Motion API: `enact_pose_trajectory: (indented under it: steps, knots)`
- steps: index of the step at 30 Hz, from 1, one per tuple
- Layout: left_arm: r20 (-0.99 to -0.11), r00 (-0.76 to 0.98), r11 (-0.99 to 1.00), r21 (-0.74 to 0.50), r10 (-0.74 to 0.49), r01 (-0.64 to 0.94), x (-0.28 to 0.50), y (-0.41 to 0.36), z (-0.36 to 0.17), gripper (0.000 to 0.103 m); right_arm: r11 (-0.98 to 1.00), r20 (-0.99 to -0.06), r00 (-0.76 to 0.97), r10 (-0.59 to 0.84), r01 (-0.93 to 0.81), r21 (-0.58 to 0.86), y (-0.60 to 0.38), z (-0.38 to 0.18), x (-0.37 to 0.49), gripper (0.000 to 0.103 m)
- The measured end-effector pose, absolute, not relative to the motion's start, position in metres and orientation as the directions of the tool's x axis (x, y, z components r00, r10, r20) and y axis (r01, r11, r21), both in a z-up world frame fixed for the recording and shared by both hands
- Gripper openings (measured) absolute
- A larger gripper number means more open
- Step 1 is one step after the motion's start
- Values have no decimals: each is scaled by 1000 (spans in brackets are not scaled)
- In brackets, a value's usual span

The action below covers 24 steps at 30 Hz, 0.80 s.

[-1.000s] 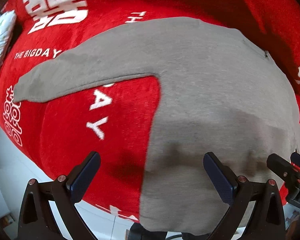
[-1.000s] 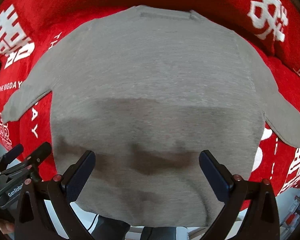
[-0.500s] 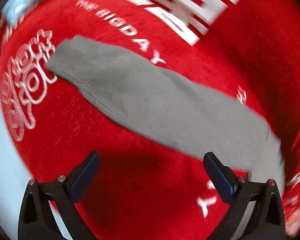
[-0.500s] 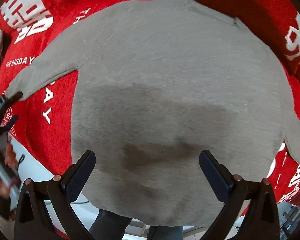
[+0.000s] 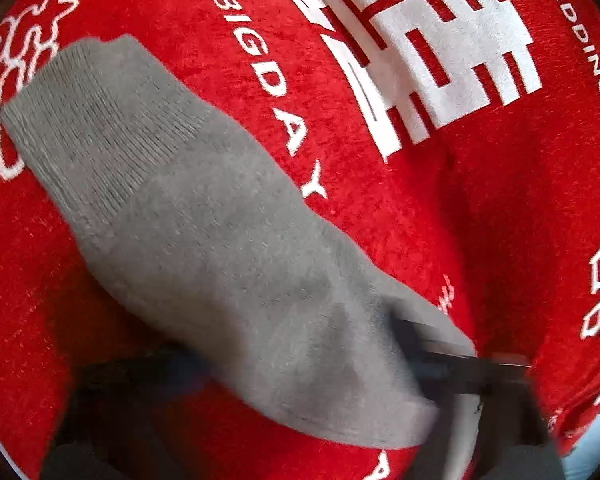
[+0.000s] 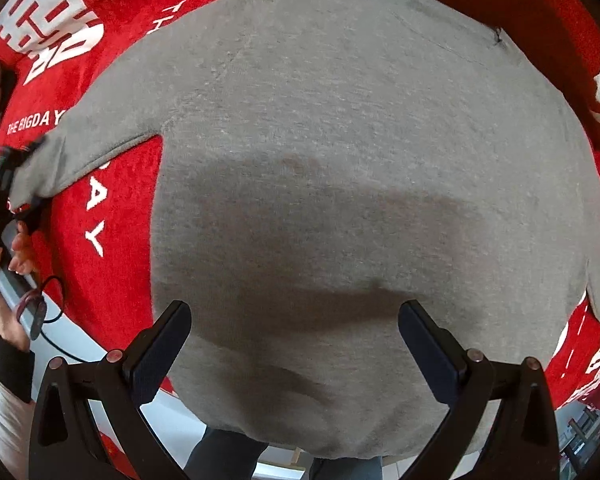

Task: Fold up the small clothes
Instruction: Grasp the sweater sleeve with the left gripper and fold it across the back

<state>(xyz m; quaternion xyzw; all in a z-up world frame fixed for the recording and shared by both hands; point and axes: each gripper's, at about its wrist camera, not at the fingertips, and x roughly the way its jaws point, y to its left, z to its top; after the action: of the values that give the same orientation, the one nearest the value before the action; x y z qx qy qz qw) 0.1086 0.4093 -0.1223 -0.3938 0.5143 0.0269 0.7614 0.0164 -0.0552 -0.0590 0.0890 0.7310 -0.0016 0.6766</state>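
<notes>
While left hand-held gripper [image 6: 18, 176] blurs at sleeve [image 5: 204, 236], grip unclear; right hand-held gripper [image 6: 296, 344] gapes over sweater [image 6: 360, 160].

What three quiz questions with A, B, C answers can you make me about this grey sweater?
1. Where is the left gripper?
A. at the end of the sleeve
B. at the collar
C. on the floor

2. What colour is the cloth under the sweater?
A. blue
B. red
C. green

3. How is the right gripper?
A. shut on the sweater
B. holding a sock
C. open

Answers:
1. A, the right wrist view shows it at the sleeve tip.
2. B, red with white print shows all around the sweater.
3. C, its fingers stand wide apart over the sweater's lower part.
</notes>
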Motion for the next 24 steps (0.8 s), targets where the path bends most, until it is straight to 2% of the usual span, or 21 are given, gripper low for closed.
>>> enact_pose_trajectory:
  steps: [1, 7, 11, 17, 20, 24]
  knots:
    - [-791, 470, 674, -594, -391, -440, 110, 411, -126, 6, 984, -989, -70, 133, 130, 123, -55, -58, 15, 103]
    - [-755, 537, 739, -594, -376, -317, 117, 398, -96, 6, 976, -986, -65, 155, 166, 143, -66, -52, 0, 103]
    - [-700, 571, 785, -602, -429, -149, 128, 364, -54, 6, 963, -984, -48, 170, 218, 156, -88, -48, -8, 103]
    - [-632, 521, 791, -592, -574, 154, 132, 260, 6, 6, 928, -982, -11, 187, 331, 173, -137, -43, -29, 103]
    - [-605, 448, 750, -579, -658, 321, 124, 178, 31, 6, 898, -980, 16, 197, 399, 187, -170, -42, -41, 103]
    - [-615, 327, 692, -576, -718, 435, 106, 76, 35, 6, 849, -975, 44, 216, 485, 210, -211, -44, -54, 103]
